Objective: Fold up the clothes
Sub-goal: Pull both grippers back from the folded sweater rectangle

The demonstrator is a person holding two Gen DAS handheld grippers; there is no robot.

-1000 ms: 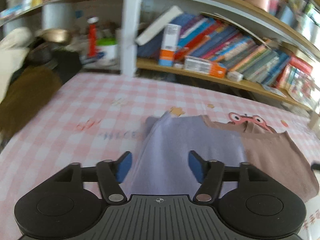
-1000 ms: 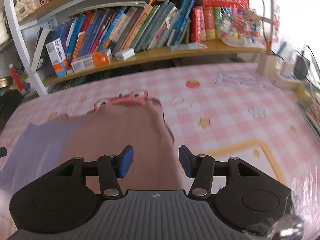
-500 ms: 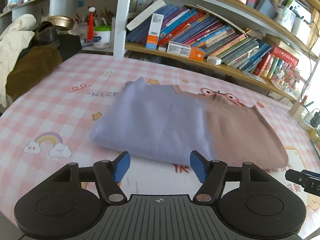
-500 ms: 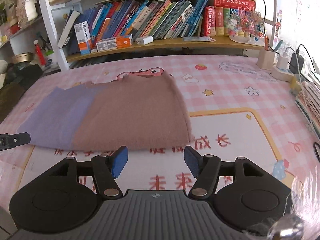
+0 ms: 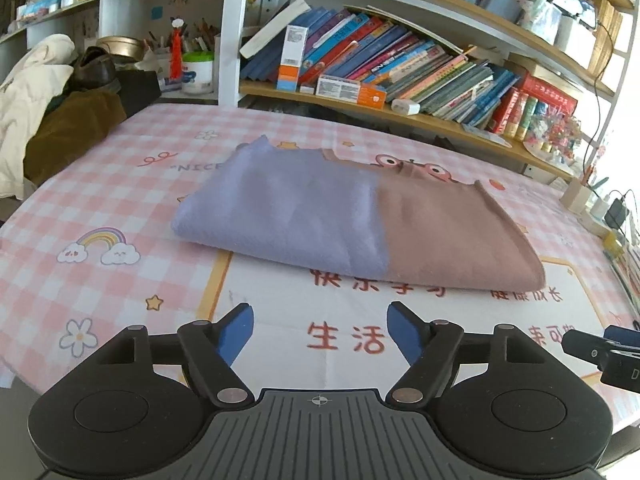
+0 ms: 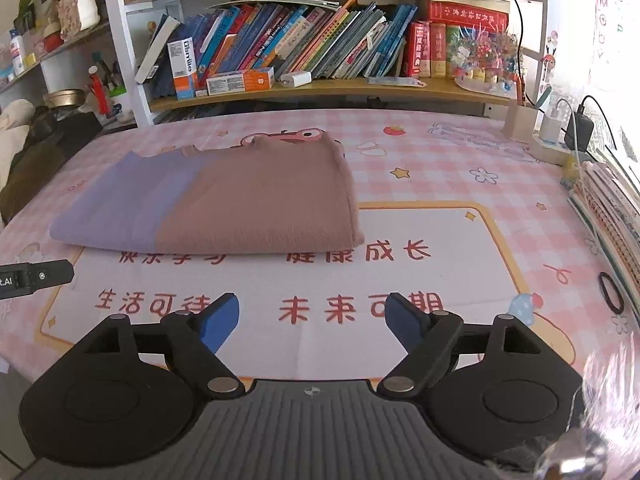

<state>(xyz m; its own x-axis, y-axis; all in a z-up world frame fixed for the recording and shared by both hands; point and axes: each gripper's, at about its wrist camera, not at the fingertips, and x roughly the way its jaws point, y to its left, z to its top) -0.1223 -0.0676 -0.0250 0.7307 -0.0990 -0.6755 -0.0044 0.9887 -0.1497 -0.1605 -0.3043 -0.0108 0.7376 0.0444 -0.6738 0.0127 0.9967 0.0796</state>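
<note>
A folded garment, lilac on its left half and dusty pink on its right, lies flat on the pink checked tablecloth (image 5: 100, 184); it shows in the left wrist view (image 5: 344, 220) and the right wrist view (image 6: 224, 200). My left gripper (image 5: 320, 330) is open and empty, held back near the table's front edge, well short of the garment. My right gripper (image 6: 314, 318) is open and empty, also back from the garment's front edge. The right gripper's tip shows at the left view's right edge (image 5: 600, 350).
Bookshelves (image 5: 400, 68) full of books line the far side. A heap of clothes and a shoe (image 5: 48, 100) lies at the table's left end. Chargers and a power strip (image 6: 556, 136), stacked books (image 6: 608, 208) and a black hair tie (image 6: 611, 298) lie at the right.
Both grippers have drawn back from over the garment towards the table's front edge. The garment lies folded and still. Both stay open.
</note>
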